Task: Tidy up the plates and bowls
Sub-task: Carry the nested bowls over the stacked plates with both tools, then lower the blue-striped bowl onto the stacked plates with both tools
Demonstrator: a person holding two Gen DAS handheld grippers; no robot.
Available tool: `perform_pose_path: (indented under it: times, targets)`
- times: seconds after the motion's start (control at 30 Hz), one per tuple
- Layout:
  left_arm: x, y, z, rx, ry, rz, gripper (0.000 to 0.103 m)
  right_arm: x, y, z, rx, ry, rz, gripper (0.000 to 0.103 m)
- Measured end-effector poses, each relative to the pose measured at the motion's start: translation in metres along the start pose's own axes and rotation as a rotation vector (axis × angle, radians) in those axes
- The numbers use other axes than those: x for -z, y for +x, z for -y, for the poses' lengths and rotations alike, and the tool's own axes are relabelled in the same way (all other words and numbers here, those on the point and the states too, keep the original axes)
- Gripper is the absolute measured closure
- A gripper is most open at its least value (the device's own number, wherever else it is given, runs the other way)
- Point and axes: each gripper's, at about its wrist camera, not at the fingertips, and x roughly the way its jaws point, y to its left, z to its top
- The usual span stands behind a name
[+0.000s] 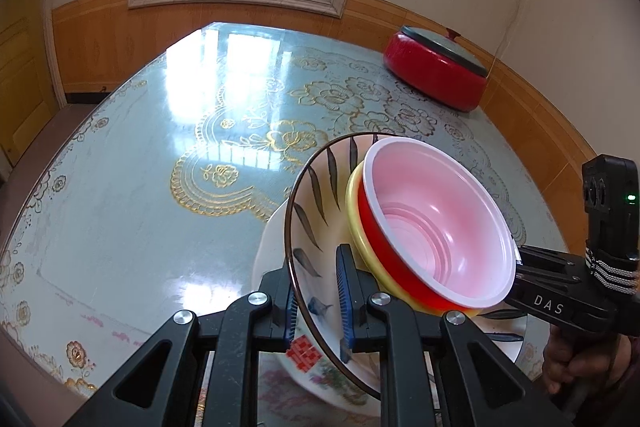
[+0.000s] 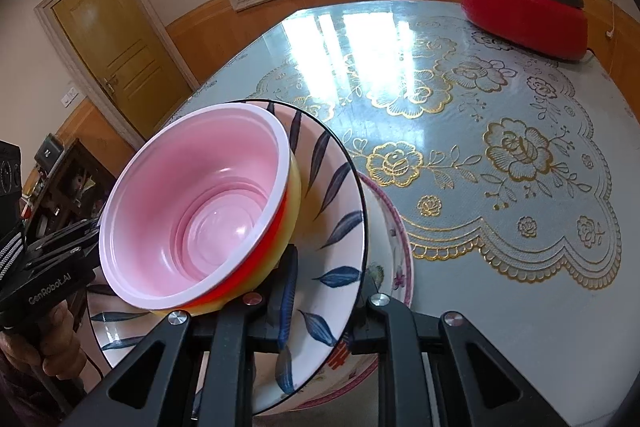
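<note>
A stack of dishes hangs between my two grippers above the table. A red bowl (image 1: 432, 219) (image 2: 192, 195) with a pink inside sits in a yellow bowl (image 1: 354, 203) (image 2: 296, 195). Both rest on a leaf-patterned plate (image 1: 316, 195) (image 2: 336, 227). My left gripper (image 1: 318, 303) is shut on the near rim of that plate. My right gripper (image 2: 328, 295) is shut on the opposite rim. A white floral plate (image 1: 268, 251) (image 2: 392, 239) lies just under the leaf plate; I cannot tell whether the pads also hold it.
The table (image 1: 140, 167) (image 2: 500, 287) has a pale blue cloth with gold flowers. A red lidded cooker (image 1: 432, 75) (image 2: 520, 11) stands at its far right by the wall. A person's hand (image 1: 568, 367) (image 2: 36, 347) grips each handle. A yellow door (image 2: 116, 47) is at the left.
</note>
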Motion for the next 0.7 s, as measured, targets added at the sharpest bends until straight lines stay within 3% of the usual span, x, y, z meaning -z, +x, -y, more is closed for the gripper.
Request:
perform_pose_path:
  times: [0.33, 0.7]
  targets:
    - [0.011, 0.013, -0.017, 0.055, 0.030, -0.064, 0.086, 0.020, 0.001, -0.015, 0.095, 0.033, -0.001, 0.087]
    - [0.012, 0.016, -0.009, -0.001, 0.063, -0.044, 0.086, 0.023, -0.004, -0.022, 0.191, -0.035, 0.053, 0.088]
